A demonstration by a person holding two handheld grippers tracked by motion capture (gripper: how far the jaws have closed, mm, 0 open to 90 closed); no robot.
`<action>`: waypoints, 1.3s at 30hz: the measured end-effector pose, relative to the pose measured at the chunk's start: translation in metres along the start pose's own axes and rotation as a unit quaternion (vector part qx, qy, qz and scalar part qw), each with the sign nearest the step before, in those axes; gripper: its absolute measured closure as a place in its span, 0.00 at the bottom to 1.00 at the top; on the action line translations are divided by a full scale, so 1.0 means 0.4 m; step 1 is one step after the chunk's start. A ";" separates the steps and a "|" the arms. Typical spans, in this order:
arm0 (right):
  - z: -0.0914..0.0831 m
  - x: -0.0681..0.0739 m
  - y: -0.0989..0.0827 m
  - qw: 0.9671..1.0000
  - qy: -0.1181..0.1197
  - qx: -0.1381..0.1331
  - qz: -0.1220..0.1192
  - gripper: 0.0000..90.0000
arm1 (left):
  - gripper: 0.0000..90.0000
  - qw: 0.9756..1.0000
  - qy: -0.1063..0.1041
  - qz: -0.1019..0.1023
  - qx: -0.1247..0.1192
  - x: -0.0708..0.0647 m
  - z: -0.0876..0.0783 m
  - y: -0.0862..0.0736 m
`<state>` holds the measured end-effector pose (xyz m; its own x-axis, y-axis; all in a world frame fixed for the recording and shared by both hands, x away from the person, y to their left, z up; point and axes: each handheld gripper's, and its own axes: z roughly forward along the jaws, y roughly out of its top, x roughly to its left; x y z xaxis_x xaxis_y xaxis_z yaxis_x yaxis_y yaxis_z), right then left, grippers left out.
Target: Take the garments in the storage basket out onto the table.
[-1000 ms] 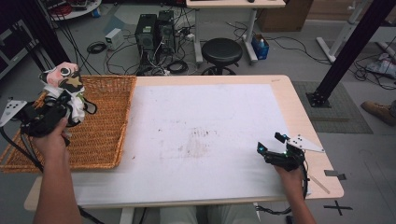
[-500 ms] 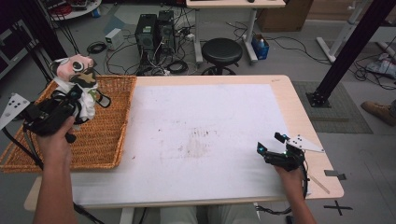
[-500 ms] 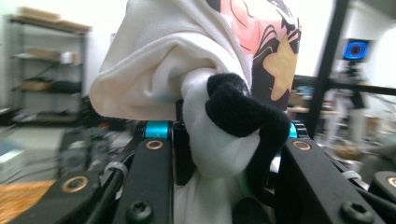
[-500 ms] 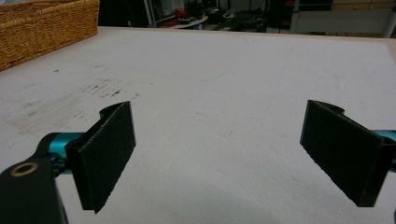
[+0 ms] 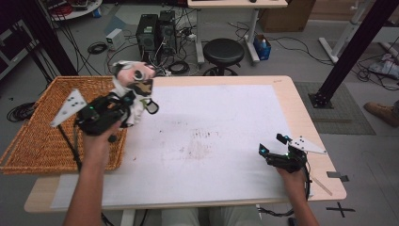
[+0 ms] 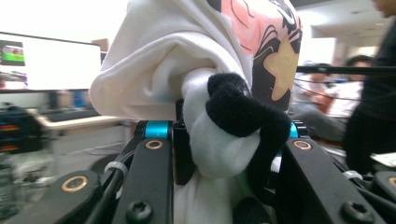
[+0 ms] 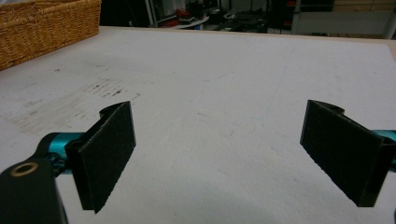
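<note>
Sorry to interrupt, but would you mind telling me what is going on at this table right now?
A person works at the table with a gripper in each hand. The left gripper is shut on a plush toy, white with pink and black parts, and holds it up in the air by the right edge of the wicker basket. In the left gripper view the toy's soft body sits squeezed between the jaws. The right gripper rests open near the table's right front corner, holding nothing.

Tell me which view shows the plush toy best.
The high view: the plush toy shows whole, held in the left gripper above the basket edge and the table. The left gripper view shows its white and black fabric pressed between the jaws, too close to read. The right gripper view looks across the table to the basket.
</note>
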<state>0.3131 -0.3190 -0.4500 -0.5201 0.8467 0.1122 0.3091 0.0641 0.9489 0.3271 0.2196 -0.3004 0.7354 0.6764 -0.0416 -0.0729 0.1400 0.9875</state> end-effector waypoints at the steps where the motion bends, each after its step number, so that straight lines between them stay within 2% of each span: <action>1: 0.000 0.000 0.000 1.000 0.000 0.000 0.000 0.11 | 0.76 1.000 -0.006 -0.002 0.003 -0.009 0.019 -0.011; 7: 0.001 0.000 0.000 1.000 0.000 0.002 -0.002 0.11 | 0.76 0.999 -0.035 -0.022 0.033 -0.059 0.117 -0.097; 10: 0.001 0.001 0.000 1.000 0.000 0.003 -0.003 0.11 | 0.76 0.997 -0.038 -0.039 0.046 -0.081 0.158 -0.151; 15: 0.002 0.001 0.001 1.000 0.000 0.004 -0.002 0.11 | 0.76 0.994 -0.046 -0.055 0.077 -0.113 0.217 -0.236; 20: 0.003 0.001 0.001 1.000 0.000 0.005 -0.001 0.11 | 0.76 0.991 -0.037 -0.059 0.114 -0.132 0.254 -0.295; 23: 0.003 0.001 0.001 1.000 0.001 0.005 -0.001 0.11 | 0.75 0.986 -0.030 -0.054 0.153 -0.143 0.274 -0.327; 26: 0.003 0.001 0.001 1.000 0.000 0.005 -0.001 0.11 | 0.73 0.978 -0.025 -0.047 0.201 -0.155 0.292 -0.358; 28: 0.002 0.001 0.001 1.000 0.000 0.005 -0.001 0.11 | 0.67 0.972 -0.024 -0.058 0.226 -0.159 0.300 -0.375; 29: 0.003 0.001 0.001 1.000 0.000 0.004 -0.001 0.11 | 0.62 0.970 -0.018 -0.061 0.233 -0.160 0.301 -0.381; 30: 0.002 0.001 0.001 1.000 0.000 0.005 0.000 0.11 | 0.57 0.970 -0.012 -0.071 0.232 -0.161 0.300 -0.382; 33: 0.002 0.002 0.000 1.000 0.000 0.004 -0.001 0.11 | 0.41 0.976 0.004 -0.090 0.200 -0.158 0.287 -0.366; 35: 0.002 0.001 0.001 1.000 0.000 0.005 -0.001 0.11 | 0.37 0.979 0.010 -0.098 0.180 -0.152 0.274 -0.347; 36: 0.002 0.002 0.001 1.000 0.000 0.005 0.000 0.11 | 0.35 0.980 0.012 -0.097 0.172 -0.148 0.267 -0.338; 39: 0.002 0.002 0.000 1.000 0.000 0.004 -0.002 0.11 | 0.28 0.983 0.027 -0.090 0.156 -0.139 0.241 -0.317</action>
<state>0.3133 -0.3180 -0.4500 -0.5213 0.8465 0.1079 0.3133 0.0722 0.9469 0.3604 0.0945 -0.4086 0.6796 0.7000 -0.2196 0.2721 0.0375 0.9615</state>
